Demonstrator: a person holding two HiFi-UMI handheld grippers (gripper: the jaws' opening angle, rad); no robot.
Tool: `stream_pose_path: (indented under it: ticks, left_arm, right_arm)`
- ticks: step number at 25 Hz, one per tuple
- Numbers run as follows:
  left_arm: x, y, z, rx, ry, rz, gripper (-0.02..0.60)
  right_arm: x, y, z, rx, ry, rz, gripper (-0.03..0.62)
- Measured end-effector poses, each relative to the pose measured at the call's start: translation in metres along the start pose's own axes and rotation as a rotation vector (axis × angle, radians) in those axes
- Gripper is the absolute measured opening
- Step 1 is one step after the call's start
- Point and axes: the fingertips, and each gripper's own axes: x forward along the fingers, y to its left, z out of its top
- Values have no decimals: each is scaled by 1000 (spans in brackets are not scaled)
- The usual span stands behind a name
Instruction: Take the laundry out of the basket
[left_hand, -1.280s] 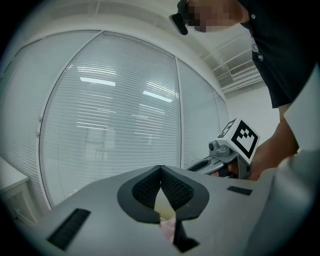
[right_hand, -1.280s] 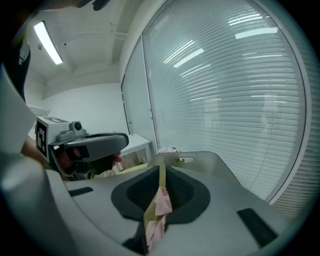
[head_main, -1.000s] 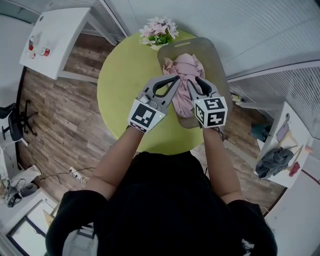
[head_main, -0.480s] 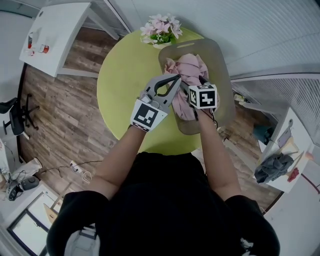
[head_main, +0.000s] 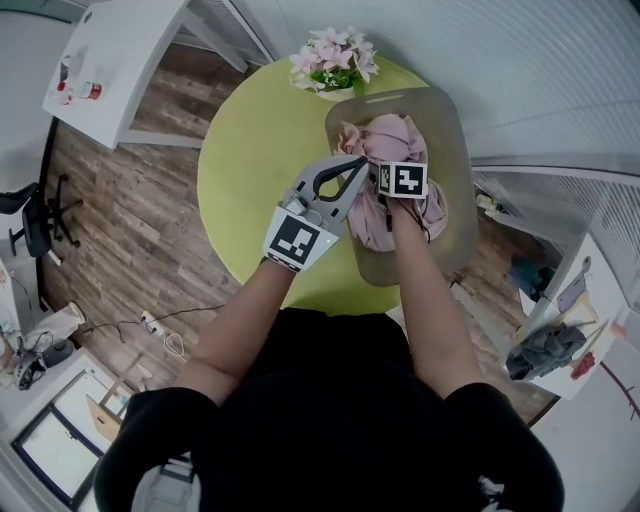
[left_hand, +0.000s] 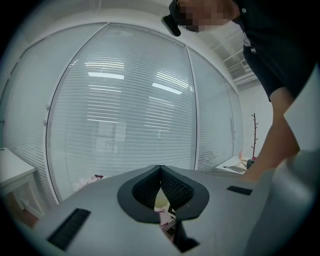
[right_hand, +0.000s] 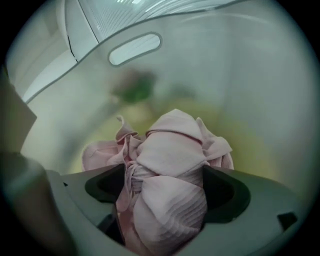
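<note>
Laundry (head_main: 388, 135), a heap of pale pink cloth, lies inside the basket on the table. Round yellow-green table (head_main: 250, 170): carries everything named below. Grey oval basket (head_main: 452, 215): stands on the table's right part, with a handle slot in its far rim. Right gripper (right_hand: 166, 186): points steeply down into the basket. Its jaws have just been opening and stand wide apart, with a bunched fold of the pink cloth filling the space between them. Left gripper (head_main: 359, 163): held nearly level at the basket's left rim, just beside the cloth, jaws closed with tips together. Pot of pink flowers (head_main: 336, 62): at the table's far edge, near the basket.
</note>
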Motion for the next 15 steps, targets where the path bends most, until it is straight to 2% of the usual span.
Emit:
stream_pose_path:
  ticks: [3, 7, 15]
  left_arm:
    - [0, 2, -3, -3, 0, 5, 3]
    - [1, 10, -6, -32, -43, 29, 3]
    - [-5, 18, -14, -64, -26, 62, 3]
  right_arm:
    - [13, -3, -7, -13, 30, -44, 479]
    - [27, -4, -12, -22, 48, -90, 508]
    - [54, 1, -20, -53, 124, -10, 508]
